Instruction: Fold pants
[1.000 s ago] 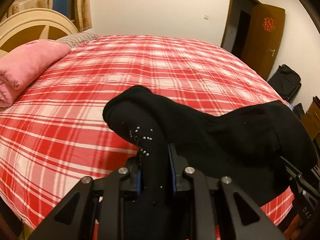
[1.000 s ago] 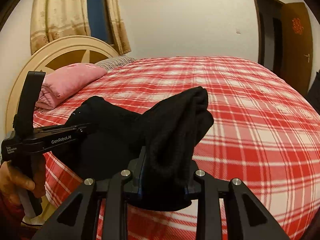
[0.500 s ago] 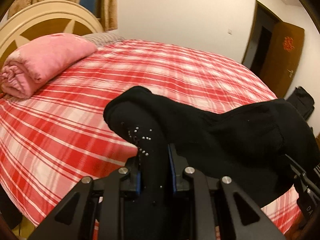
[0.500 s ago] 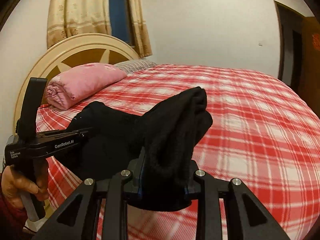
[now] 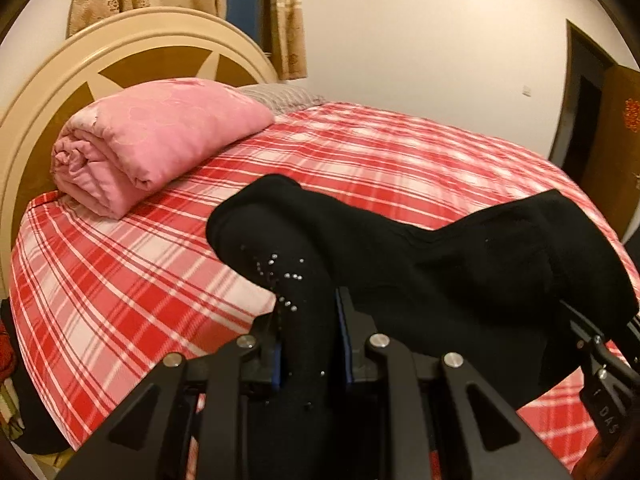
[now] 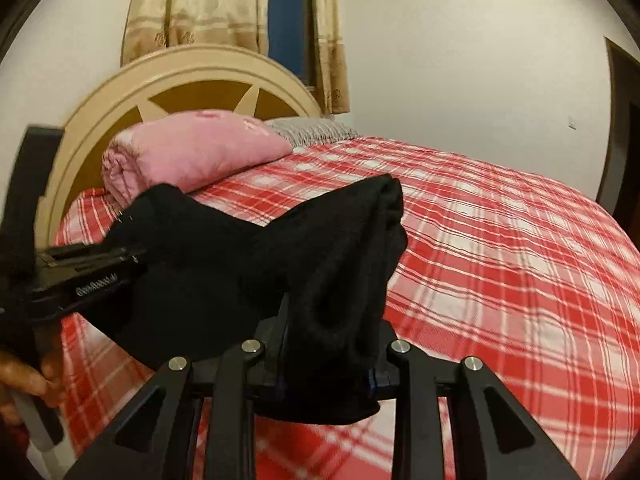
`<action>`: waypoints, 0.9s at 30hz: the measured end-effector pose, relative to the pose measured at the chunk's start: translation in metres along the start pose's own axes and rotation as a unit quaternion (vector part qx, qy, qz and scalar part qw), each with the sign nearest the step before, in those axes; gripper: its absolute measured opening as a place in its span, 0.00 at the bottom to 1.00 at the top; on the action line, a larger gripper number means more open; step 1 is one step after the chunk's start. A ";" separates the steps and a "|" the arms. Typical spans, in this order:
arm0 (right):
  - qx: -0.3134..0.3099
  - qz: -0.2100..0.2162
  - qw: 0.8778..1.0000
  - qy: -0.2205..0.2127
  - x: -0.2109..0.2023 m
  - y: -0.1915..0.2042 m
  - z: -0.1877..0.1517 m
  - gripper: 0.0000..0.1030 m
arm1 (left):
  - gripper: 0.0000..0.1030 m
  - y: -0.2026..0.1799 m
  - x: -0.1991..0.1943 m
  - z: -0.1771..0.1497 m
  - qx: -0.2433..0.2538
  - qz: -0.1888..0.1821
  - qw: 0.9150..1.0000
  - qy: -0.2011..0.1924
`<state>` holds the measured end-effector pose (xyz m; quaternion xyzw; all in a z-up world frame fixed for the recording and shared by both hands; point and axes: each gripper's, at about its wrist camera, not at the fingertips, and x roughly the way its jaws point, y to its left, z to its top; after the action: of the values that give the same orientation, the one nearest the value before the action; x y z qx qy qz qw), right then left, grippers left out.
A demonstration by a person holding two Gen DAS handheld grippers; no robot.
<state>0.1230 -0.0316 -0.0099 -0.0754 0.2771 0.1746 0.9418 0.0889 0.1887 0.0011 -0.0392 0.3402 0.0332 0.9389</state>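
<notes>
Black pants (image 5: 420,264) hang bunched between my two grippers above the red plaid bed (image 5: 400,168). My left gripper (image 5: 310,336) is shut on one end, where small silver studs dot the cloth. In the right wrist view my right gripper (image 6: 328,356) is shut on a thick folded wad of the pants (image 6: 344,264). The left gripper (image 6: 128,258) shows there at the left edge, gripped by a hand (image 6: 24,380), with cloth stretched from it toward the right gripper. The right gripper's body sits at the lower right edge of the left wrist view.
A rolled pink quilt (image 5: 160,140) lies at the head of the bed against the cream and brown headboard (image 5: 132,52). A striped pillow (image 6: 312,130) sits behind it. Curtains and a window are above. A dark doorway (image 5: 580,96) stands on the right wall.
Both grippers have swung left toward the headboard with the pants held between them. The pink quilt and headboard now fill more of both views, and the door has slid to the right edge.
</notes>
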 end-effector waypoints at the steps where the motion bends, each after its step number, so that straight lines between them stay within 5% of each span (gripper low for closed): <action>1: -0.004 0.000 1.000 0.006 0.010 -0.001 0.000 0.28 | 0.21 0.002 0.006 0.001 -0.001 0.004 1.000 0.002; 10: -0.045 -0.035 0.994 0.090 0.095 -0.006 -0.025 0.28 | 0.24 0.016 0.065 -0.016 -0.008 0.028 0.998 0.057; 12: -0.041 -0.033 0.994 0.101 0.100 -0.010 -0.030 0.28 | 0.32 0.022 0.068 -0.018 -0.019 0.025 0.997 0.064; 14: -0.038 -0.028 0.993 0.105 0.101 -0.013 -0.030 0.30 | 0.59 0.029 0.070 -0.018 -0.030 0.032 0.997 0.070; 17: -0.030 -0.019 0.993 0.110 0.103 -0.018 -0.031 0.37 | 0.85 0.047 0.071 -0.017 -0.034 0.053 0.994 0.086; 20: -0.008 -0.015 0.993 0.113 0.101 -0.028 -0.031 0.57 | 0.98 0.071 0.062 -0.018 -0.054 0.062 0.992 0.095; 24: 0.037 -0.007 0.996 0.079 0.075 -0.046 -0.025 0.57 | 0.99 0.104 0.041 -0.024 -0.083 0.078 0.989 0.089; 27: 0.079 -0.026 0.996 0.024 0.039 -0.058 -0.021 0.57 | 0.98 0.114 0.028 -0.029 -0.087 0.129 0.985 0.077</action>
<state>0.1646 -0.0788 -0.0463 -0.0124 0.3106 0.1262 0.9420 0.0819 0.3001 -0.0453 -0.0793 0.4091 0.1803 0.8910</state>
